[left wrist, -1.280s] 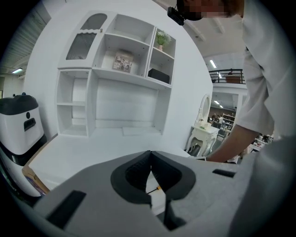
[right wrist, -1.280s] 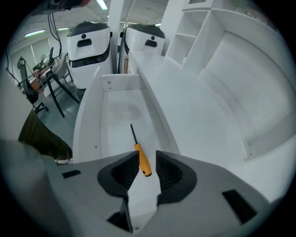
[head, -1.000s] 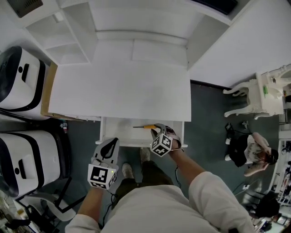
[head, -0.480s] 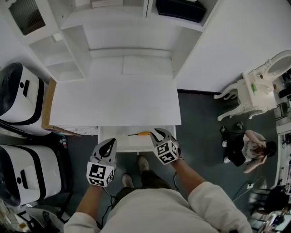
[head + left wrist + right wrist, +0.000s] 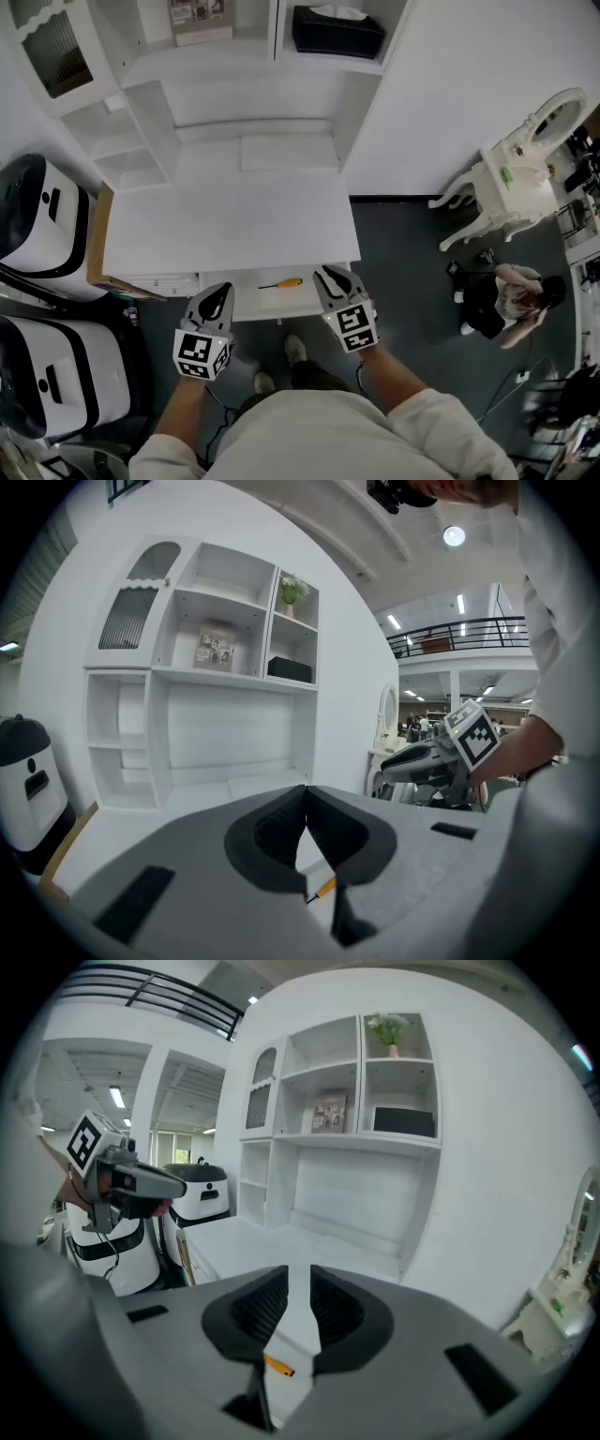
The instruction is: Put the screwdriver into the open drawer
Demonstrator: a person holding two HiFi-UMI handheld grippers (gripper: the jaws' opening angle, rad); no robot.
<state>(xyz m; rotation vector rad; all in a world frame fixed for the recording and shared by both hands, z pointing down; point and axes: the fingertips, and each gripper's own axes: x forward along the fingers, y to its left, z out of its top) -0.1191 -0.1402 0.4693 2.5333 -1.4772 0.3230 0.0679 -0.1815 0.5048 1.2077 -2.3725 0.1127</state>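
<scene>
Nearest to the camera, the person holds the two grippers side by side, just in front of the open drawer (image 5: 262,305). The left gripper (image 5: 218,296) has its jaws together, and nothing is between them. The right gripper (image 5: 333,279) has its jaws a little apart. They have just been closing, and there is nothing between them either. The screwdriver (image 5: 281,283) lies inside the drawer, between the two grippers and touching neither. Its orange handle points to the right and its thin shaft to the left. Behind the drawer is the white desk (image 5: 225,220), with a bare top. Further back stand white shelves (image 5: 141,141), and on the upper shelves are a picture frame (image 5: 199,19) and a black box (image 5: 337,31).
</scene>
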